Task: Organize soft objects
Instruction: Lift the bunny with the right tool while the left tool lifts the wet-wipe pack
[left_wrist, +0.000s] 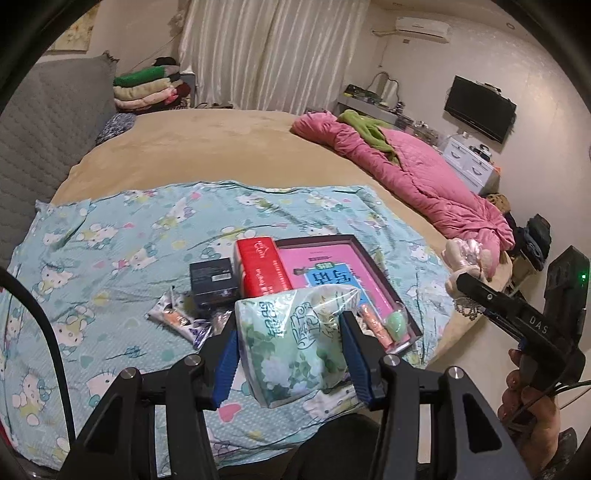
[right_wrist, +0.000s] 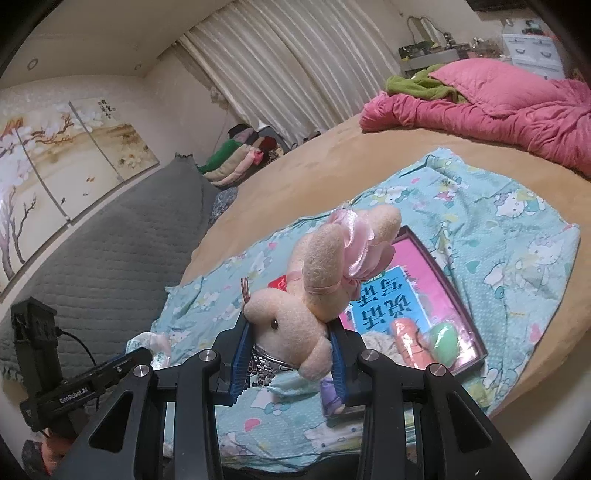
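Observation:
My left gripper (left_wrist: 291, 343) is shut on a soft tissue pack (left_wrist: 295, 343) with a green flower print, held above the blue cartoon-print cloth (left_wrist: 110, 258). My right gripper (right_wrist: 291, 354) is shut on a beige plush rabbit (right_wrist: 317, 291) with a pink satin bow and a keychain, held above the same cloth (right_wrist: 498, 229). The rabbit also shows at the right in the left wrist view (left_wrist: 467, 258). A shallow dark box (left_wrist: 373, 269) with a pink book holds an orange toy (right_wrist: 408, 339) and a green soft egg (right_wrist: 445, 341).
A red carton (left_wrist: 260, 266), a small black box (left_wrist: 212, 278) and snack packets (left_wrist: 181, 319) lie on the cloth. A pink quilt (left_wrist: 424, 173) with a green garment lies at the bed's far right. Folded blankets (left_wrist: 147, 88) are stacked by the curtain.

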